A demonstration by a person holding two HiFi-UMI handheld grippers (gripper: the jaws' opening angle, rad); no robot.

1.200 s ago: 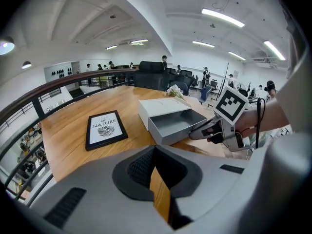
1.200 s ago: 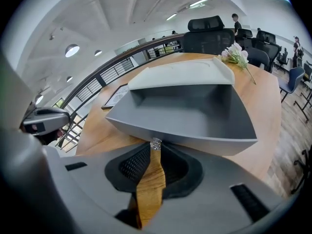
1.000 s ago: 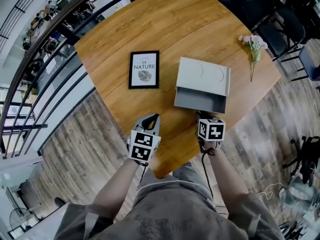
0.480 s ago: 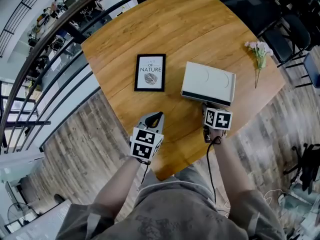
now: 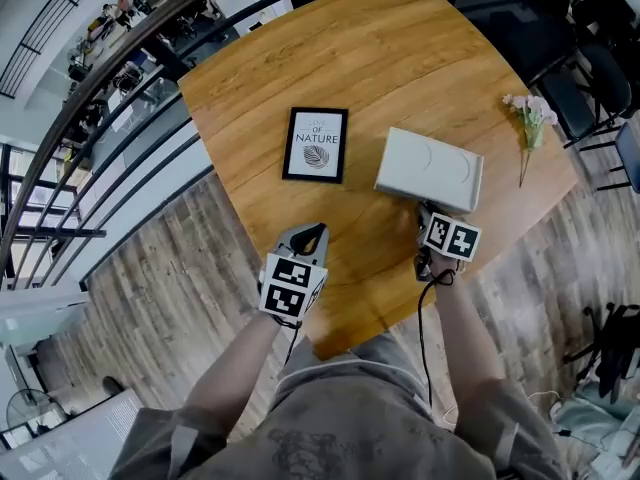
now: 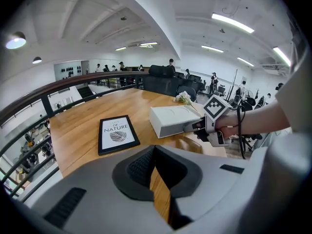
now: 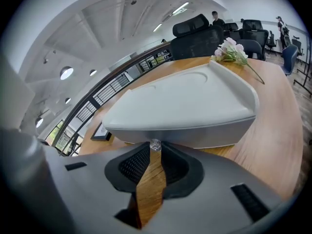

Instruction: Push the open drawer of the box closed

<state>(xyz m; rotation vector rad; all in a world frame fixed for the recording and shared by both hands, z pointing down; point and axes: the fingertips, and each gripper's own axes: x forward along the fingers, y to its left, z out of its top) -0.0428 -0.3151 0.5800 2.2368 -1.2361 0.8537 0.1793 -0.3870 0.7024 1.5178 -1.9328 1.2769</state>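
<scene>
Compared with a second ago, the drawer (image 7: pixel 195 136) is no longer jutting toward the person. It is sitting flush, or very nearly so, in the near face of the white box (image 5: pixel 432 171), and the right gripper (image 5: pixel 427 213) is following it in.

The box is lying right of centre on the desk (image 5: pixel 400 58), its long axis running left to right and its drawer front facing near. The right gripper is pointing at that front from the near side, its fingers (image 7: pixel 127 167) drawn to a narrow slit and clasping nothing. A small clear knob (image 7: pixel 155 145) is sitting right at their tips.

Any travel left is probably a short push straight toward the far side, and this hand is the nearer one. The left gripper (image 5: pixel 312 234) is hovering over the near desk edge, well left of the box, its fingers likewise narrow and empty.
</scene>
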